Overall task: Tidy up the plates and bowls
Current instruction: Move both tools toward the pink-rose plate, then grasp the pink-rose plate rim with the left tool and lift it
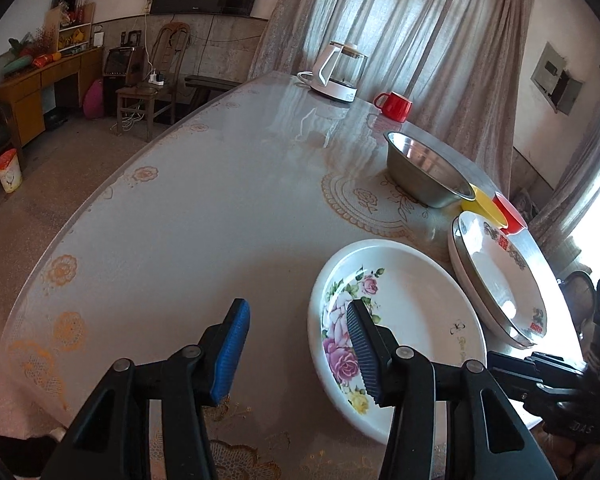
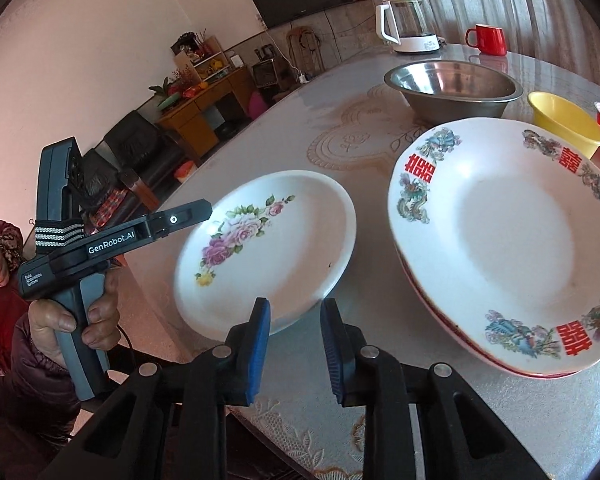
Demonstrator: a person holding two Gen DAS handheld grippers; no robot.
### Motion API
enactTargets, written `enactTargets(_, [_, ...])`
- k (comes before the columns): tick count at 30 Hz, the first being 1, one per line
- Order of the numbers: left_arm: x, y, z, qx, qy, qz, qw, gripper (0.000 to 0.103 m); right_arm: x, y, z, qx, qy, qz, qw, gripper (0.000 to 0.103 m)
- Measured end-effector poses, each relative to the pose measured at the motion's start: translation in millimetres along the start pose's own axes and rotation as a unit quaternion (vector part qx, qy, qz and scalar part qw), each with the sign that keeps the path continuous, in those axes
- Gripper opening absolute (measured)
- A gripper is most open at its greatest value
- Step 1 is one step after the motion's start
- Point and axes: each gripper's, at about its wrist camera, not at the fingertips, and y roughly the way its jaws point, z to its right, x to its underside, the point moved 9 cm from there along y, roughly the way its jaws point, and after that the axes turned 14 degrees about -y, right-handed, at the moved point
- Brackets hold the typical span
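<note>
Just ahead of right tool (image 2: 296, 344) — rose plate (image 2: 268, 248), untouched.

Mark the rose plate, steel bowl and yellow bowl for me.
rose plate (image 2: 260, 240), right wrist view, flower print at its centre
steel bowl (image 2: 452, 80), right wrist view, inner wall
yellow bowl (image 2: 560, 120), right wrist view, inside

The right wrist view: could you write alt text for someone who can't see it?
Two blue-padded fingers of the right gripper, open and empty, point at a rose-patterned plate on a round table. To its right lies a stack of plates; behind it, a steel bowl. At left, a hand holds the left gripper.
</note>
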Motion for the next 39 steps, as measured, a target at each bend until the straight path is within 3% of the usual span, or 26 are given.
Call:
enactTargets(6, [11.3, 10.1, 8.3, 0.011, 0.025, -0.011, 0.9996, 0.047, -2.2, 3.0, 4.9, 0.01, 0.008, 0.0, 1.0, 0.025])
enactTargets(10, [14.1, 15.3, 15.9, 0.012, 0.039, -0.013, 0.9991, 0.022, -5.0, 7.2, 8.1, 0.02, 0.007, -0.005, 1.0, 0.026])
enactTargets(13, [15.8, 15.1, 19.8, -0.008, 0.068, 0.011, 0.9976, 0.022, -6.5, 13.8, 8.7, 0.025, 0.001, -0.006, 1.0, 0.027])
enactTargets(17, [14.9, 12.3, 14.8, -0.003, 0.052, 0.016, 0.9985, 0.02, -7.9, 19.4, 8.8, 0.045, -0.009, -0.001, 0.999, 0.029])
enactTargets(28, [8.9, -0.7, 20.9, 0.048, 0.001, 0.027, 0.9985, 0.019, -12.6, 9.2, 13.8, 0.049, 0.0, 0.016, 0.999, 0.024])
enactTargets(39, [-1.7, -11.5, 58.4, 0.08, 0.023, 0.041, 0.9957, 0.019, -21.2, -22.0, 21.1, 0.054, 0.024, 0.057, 0.997, 0.023])
